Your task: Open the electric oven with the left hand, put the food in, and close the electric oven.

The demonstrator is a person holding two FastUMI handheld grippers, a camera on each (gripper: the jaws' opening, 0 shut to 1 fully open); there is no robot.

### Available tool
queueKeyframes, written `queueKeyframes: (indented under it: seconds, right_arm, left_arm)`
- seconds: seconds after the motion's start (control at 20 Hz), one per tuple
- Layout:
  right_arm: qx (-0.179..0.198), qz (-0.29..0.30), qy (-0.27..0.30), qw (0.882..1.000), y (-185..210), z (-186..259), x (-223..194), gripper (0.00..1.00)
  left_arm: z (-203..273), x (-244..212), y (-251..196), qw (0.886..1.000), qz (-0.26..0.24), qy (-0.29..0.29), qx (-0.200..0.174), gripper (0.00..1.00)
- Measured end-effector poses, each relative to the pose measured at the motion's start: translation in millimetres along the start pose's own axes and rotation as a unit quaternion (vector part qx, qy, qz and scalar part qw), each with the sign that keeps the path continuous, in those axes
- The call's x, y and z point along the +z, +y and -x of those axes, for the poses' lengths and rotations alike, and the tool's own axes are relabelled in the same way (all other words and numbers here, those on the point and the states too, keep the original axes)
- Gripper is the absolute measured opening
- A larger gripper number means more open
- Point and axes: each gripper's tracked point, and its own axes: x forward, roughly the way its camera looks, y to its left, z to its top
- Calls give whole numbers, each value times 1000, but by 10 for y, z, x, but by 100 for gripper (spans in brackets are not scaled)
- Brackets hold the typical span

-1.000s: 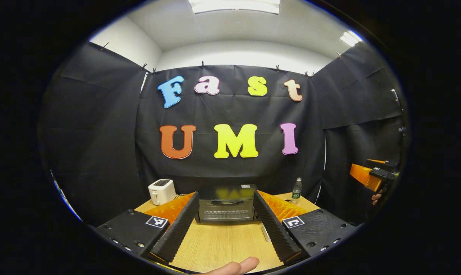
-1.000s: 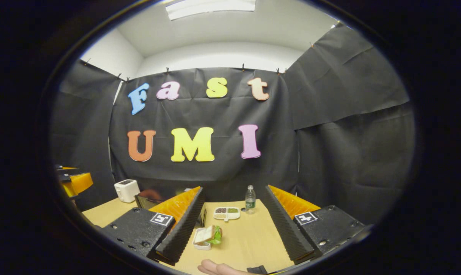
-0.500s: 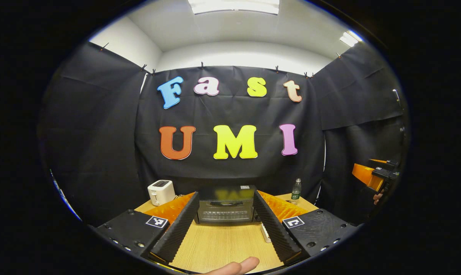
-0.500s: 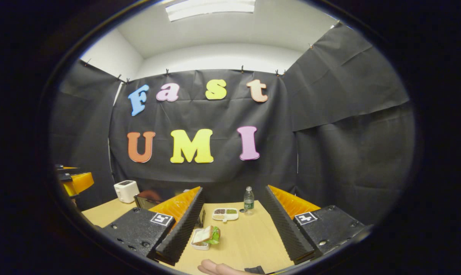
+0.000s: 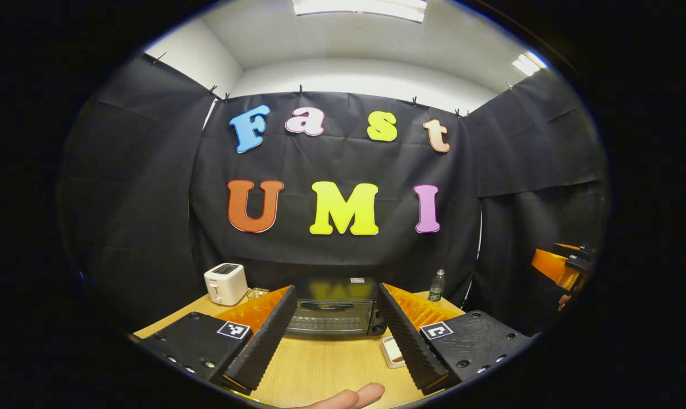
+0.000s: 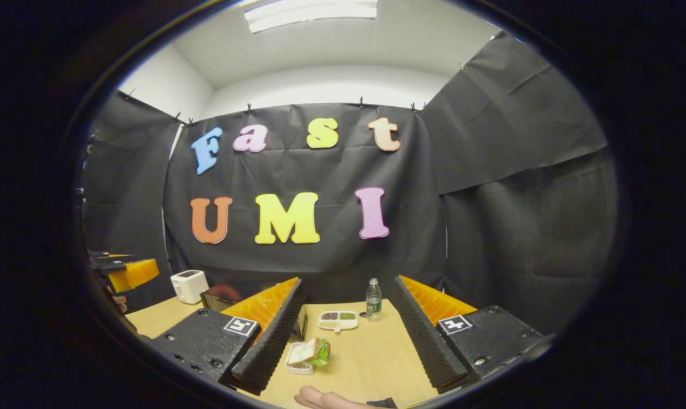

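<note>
The black electric oven [image 5: 330,317] stands at the back of the wooden table [image 5: 320,369], its door closed and its handle across the top of the door. My left gripper [image 5: 336,289] is open, pointing straight at the oven from some distance. The food, a sandwich with green lettuce in a small white dish [image 6: 308,353], lies on the table just inside the left finger of my open right gripper [image 6: 347,282], which hangs above it holding nothing. An edge of that dish [image 5: 391,351] peeks out beside the left gripper's right finger.
A white toaster [image 5: 225,282] stands left of the oven and a plastic bottle [image 5: 436,286] right of it. A white divided tray of beans [image 6: 338,319] lies before the bottle [image 6: 373,298]. The other gripper is at the far right [image 5: 558,264], and at the far left [image 6: 129,272].
My left gripper has moved forward toward the oven, which looks larger and lower in its view. The right gripper has hardly shifted. Both stay open.
</note>
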Motion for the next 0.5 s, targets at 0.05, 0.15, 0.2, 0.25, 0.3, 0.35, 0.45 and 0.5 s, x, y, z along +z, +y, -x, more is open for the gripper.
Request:
queueKeyframes:
  seconds: [0.05,0.15,0.2,0.25,0.3,0.35,0.45,0.5]
  right_arm:
    - [1,-1,0,1000,-11,-26,-25,95]
    - [2,-5,-2,1000,-36,-88,-47,94]
    - [2,-5,-3,1000,-54,-116,-52,100]
    - [2,-4,-6,1000,-80,-141,-59,100]
    - [2,-2,-8,1000,-97,-167,-50,95]
    - [2,-1,-11,1000,-115,-180,-59,95]
    - [4,4,-14,1000,-155,-205,-63,95]
    - [4,5,-15,1000,-174,-214,-62,94]
  left_arm:
    - [-173,-37,12,1000,1,4,-1,93]
    - [-520,-166,30,1000,1,13,-6,93]
    - [-699,-241,49,1000,-2,19,-8,93]
    - [-868,-348,85,999,-7,33,-4,93]
    - [-1032,-503,145,998,-12,54,3,93]
    - [-1194,-634,151,997,-14,72,3,93]
    - [-1486,-814,160,996,-20,91,7,93]
    - [-1630,-884,194,995,-23,98,11,93]
